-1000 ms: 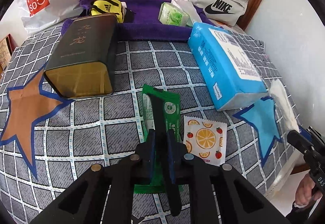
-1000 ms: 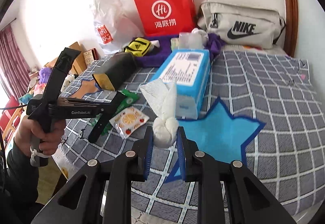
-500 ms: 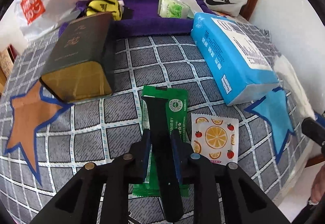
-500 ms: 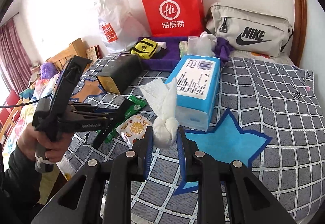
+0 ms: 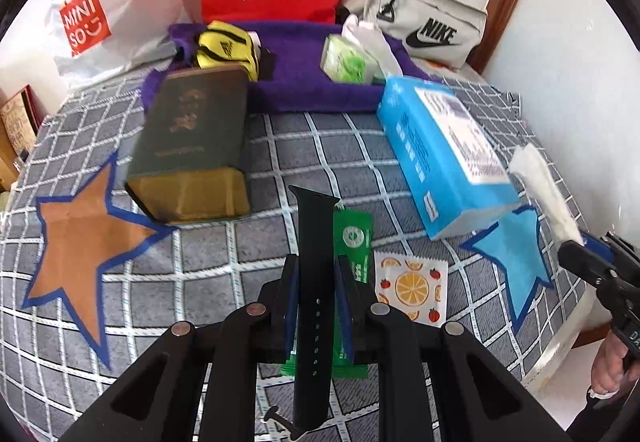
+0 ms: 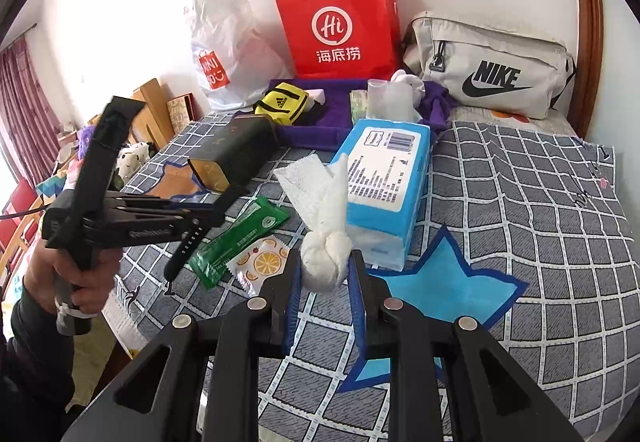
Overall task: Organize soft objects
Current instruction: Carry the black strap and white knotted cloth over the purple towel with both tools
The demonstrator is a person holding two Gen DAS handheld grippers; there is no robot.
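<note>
L gripper (image 5: 316,282) clamped tight on a black watch strap (image 5: 314,262), strap held lengthwise between the pads, sticking out past the tips and trailing back under the jaws, lifted clear of the bed (image 5: 340,145). Below it, near the front edge: green sachet (image 5: 354,238), and just right of that a fruit-print packet (image 5: 410,288), both flat on the checked cover. R gripper (image 6: 324,274) closed part-way on a white knotted cloth (image 6: 326,262), pads pressing the knot, loose ends flaring up. It hangs over the blue star patch (image 6: 436,290) toward the bed's front right. Blue tissue pack (image 6: 386,189) lies just behind the cloth. Dark tin box (image 5: 188,145) mid-left, next to the brown star (image 5: 80,250). Purple towel (image 5: 304,89) along the back edge w/ yellow pouch (image 5: 224,49) on it.
</note>
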